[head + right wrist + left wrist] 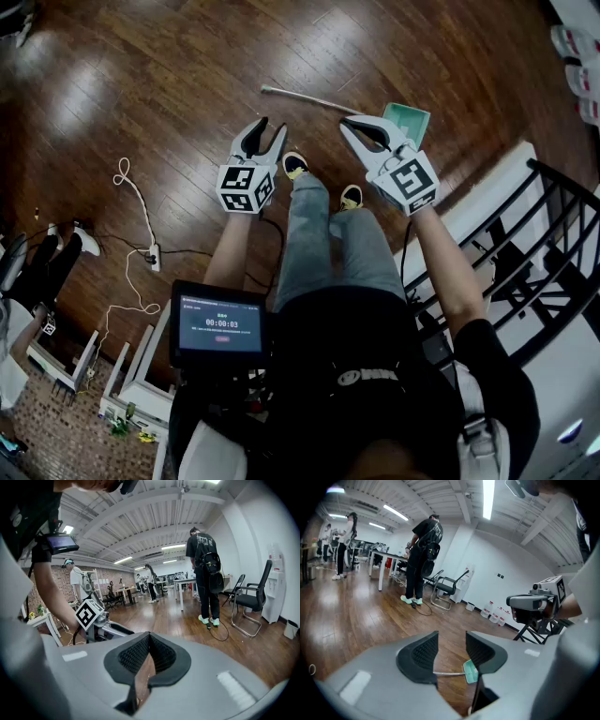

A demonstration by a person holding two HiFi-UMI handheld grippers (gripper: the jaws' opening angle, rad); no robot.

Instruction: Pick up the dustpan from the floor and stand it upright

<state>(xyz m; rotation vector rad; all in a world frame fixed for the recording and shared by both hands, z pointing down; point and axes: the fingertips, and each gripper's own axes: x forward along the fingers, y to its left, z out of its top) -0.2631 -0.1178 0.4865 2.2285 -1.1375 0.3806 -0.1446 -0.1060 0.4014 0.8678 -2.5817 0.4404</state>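
On dark wood floor (169, 84) | dustpan (408, 120) lying | chair (449, 585) by white wall (501, 557)

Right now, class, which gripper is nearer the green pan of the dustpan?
Right. The right gripper, shut, sits beside the green pan; the left gripper, open, is off by the handle's far tip.

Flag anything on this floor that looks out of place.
The dustpan lies flat on the wooden floor ahead of the person's shoes, its handle stretched leftward, not standing upright. A white cable also trails loose at left.
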